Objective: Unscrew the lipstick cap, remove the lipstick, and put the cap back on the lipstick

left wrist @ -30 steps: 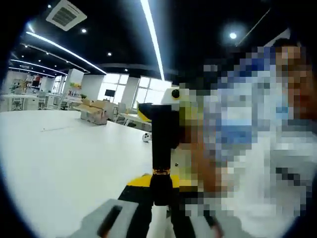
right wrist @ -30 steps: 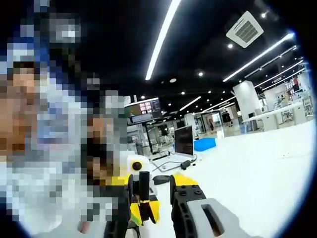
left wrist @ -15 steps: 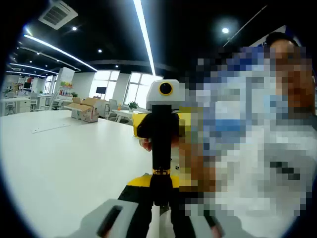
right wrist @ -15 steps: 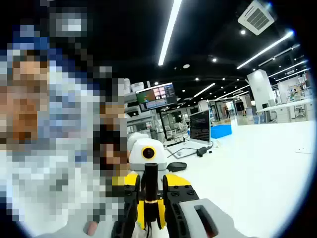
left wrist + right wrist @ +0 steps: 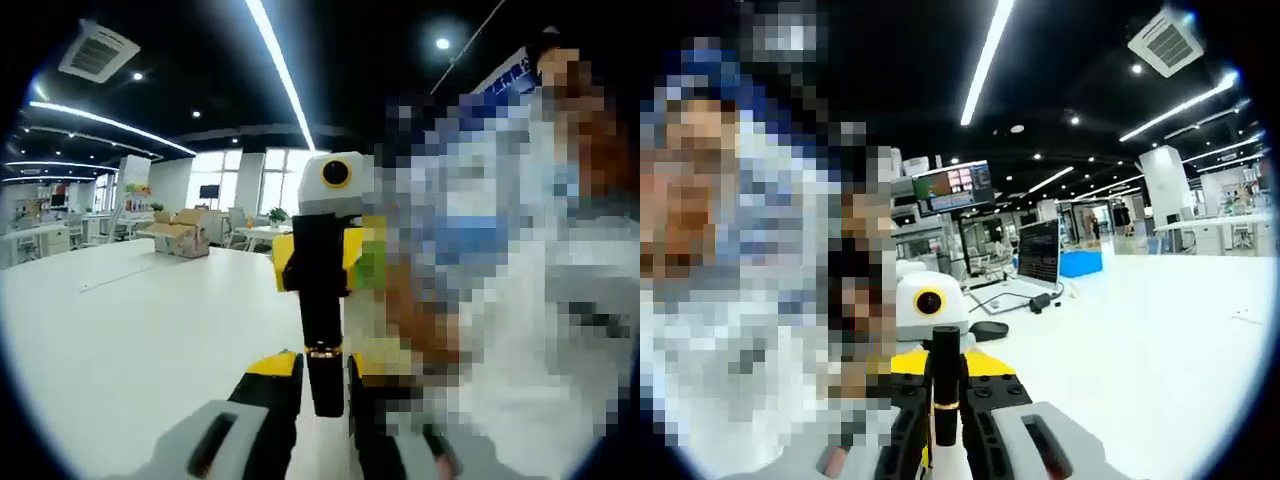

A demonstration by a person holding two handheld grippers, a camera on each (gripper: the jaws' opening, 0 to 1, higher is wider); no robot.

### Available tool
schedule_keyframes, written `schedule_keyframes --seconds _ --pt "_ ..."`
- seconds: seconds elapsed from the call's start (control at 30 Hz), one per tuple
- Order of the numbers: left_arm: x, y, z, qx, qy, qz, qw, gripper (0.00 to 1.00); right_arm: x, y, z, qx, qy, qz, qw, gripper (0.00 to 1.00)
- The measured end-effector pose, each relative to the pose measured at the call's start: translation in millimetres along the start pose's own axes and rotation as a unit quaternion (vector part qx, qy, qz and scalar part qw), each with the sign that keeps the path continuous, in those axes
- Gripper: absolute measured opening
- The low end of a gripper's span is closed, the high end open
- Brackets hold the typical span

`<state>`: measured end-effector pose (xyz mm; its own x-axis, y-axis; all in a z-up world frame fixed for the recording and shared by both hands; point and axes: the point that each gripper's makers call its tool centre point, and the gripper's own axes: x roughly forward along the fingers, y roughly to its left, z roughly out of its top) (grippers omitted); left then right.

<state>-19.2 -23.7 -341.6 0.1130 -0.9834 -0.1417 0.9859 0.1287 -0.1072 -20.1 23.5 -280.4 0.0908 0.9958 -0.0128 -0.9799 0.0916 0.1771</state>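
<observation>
No legible txt, labels or nos. in either view.

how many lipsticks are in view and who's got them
1. The black lipstick with a gold band stands on end between the two grippers: the left gripper has its jaws shut on the bottom part, and the right gripper grips the opposite end. Others may be hidden.

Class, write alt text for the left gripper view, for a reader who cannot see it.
A black lipstick tube with a thin gold band stands upright, its lower end clamped in the left claw and its upper end held by the right claw, which reaches in from above. Behind them lies a white table in a large office with strip lights overhead.
</observation>
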Motion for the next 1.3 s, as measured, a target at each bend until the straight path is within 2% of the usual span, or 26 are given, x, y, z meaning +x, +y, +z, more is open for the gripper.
schedule_keyframes --seconds 0.07,0.2,0.27,0.33,0.4,0.57,0.67,0.73,0.8,1.0,1.13,1.2,1.3 --pt "-0.8 6.2 -1.0 0.001 0.006 0.006 1.0 0.34 0.4 -3.4 -0.3 -0.013 0.001 -0.001 0.9999 0.1" --pt "-6.3 22.7 0.8 -0.001 -0.004 0.017 0.9998 0.37 -2.1 -25.9 1.1 -0.033 -0.008 -0.023 0.9991 0.1" --pt "-8.6 33.1 -4.3 -0.003 0.004 0.024 0.9997 0.39 -4.6 -37.1 0.5 -0.042 -0.013 -0.031 0.9986 0.1" --pt "-13.3 50.8 -12.6 -0.001 0.02 0.051 0.9985 0.41 -6.2 -47.1 0.3 -0.054 -0.015 -0.037 0.9977 0.1" --pt "-18.5 66.5 -18.6 -0.004 0.024 0.07 0.9972 0.46 -7.4 -55.9 2.1 -0.071 -0.022 -0.043 0.9963 0.1" --pt "-35.8 102.4 -28.7 -0.006 0.008 0.125 0.9921 0.56 -7.8 -91.1 -1.2 -0.082 -0.033 -0.076 0.9932 0.1" --pt "-41.5 110.5 -31.3 -0.008 0.001 0.139 0.9902 0.59 -3.8 -111.4 -9.1 -0.084 -0.027 -0.106 0.9905 0.1" --pt "-45.3 115.8 -36.2 0.0 0.015 0.154 0.988 0.59 -0.7 -118.1 -13.4 -0.091 -0.027 -0.112 0.9892 0.1" --pt "-46.7 118.2 -38.1 0.003 0.017 0.157 0.9875 0.59 2.1 -123.7 -17.6 -0.089 -0.026 -0.114 0.9891 0.1" --pt "-46.9 118.6 -42.8 -0.009 0.017 0.151 0.9884 0.58 16.4 -125.9 -44.5 -0.091 0.009 -0.084 0.9922 0.09" --pt "-46.9 116.7 -43.0 -0.014 0.014 0.147 0.989 0.58 23.3 -119.4 -59.1 -0.099 0.028 -0.056 0.9931 0.09" --pt "-46.9 115.7 -41.0 -0.019 0.007 0.143 0.9895 0.57 24.6 -118.6 -63.7 -0.104 0.035 -0.048 0.9928 0.09" --pt "-46.9 114.6 -40.0 -0.021 0.004 0.14 0.9899 0.57 23.6 -120.0 -63.3 -0.096 0.025 -0.035 0.9944 0.1"
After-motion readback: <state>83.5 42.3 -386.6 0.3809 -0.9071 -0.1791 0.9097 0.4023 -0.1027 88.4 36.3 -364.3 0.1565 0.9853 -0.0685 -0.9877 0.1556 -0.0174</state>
